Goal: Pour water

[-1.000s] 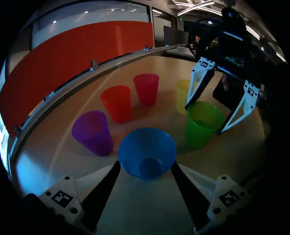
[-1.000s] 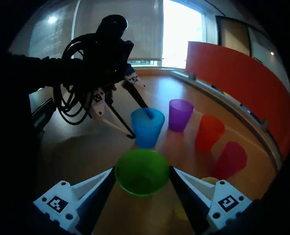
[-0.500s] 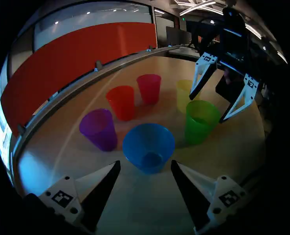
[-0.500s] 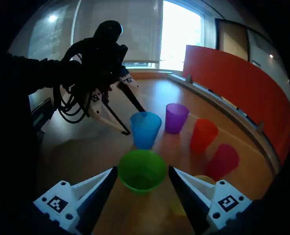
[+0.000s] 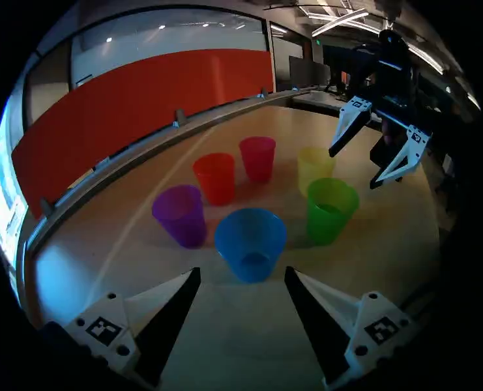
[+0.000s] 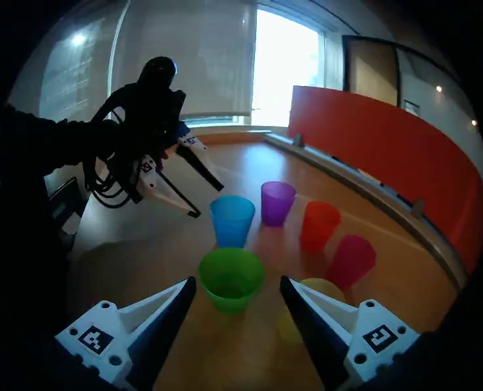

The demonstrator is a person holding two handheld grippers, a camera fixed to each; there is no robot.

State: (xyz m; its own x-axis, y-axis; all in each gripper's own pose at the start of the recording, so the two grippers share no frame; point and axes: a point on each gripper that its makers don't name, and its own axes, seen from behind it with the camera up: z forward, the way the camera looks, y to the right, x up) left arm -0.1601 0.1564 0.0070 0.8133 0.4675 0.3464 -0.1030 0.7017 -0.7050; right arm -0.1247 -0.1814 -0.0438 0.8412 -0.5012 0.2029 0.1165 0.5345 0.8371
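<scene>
Cups (image 5: pixel 257 158) stood upright in a loose ring on the wooden table (image 5: pixel 384 260) — the blue cup (image 5: pixel 250 244) just ahead of the left gripper (image 5: pixel 241 270), the green cup (image 6: pixel 231 290) just ahead of the right gripper (image 6: pixel 237 280). Both pairs of fingers were spread wide, gripping nothing. The right gripper view had a bright window (image 6: pixel 283 65) and a dark sleeve (image 6: pixel 39 140) holding the left gripper; the left gripper view had ceiling lights (image 5: pixel 336 14).

The same wooden table (image 5: pixel 397 241) is looked across from opposite sides, low and close: the left gripper view is faced over the blue plastic cup (image 5: pixel 250 242) (image 6: pixel 231 220), the right gripper view over the green plastic cup (image 6: pixel 231 279) (image 5: pixel 331 208). Both cups are shared by both views.
</scene>
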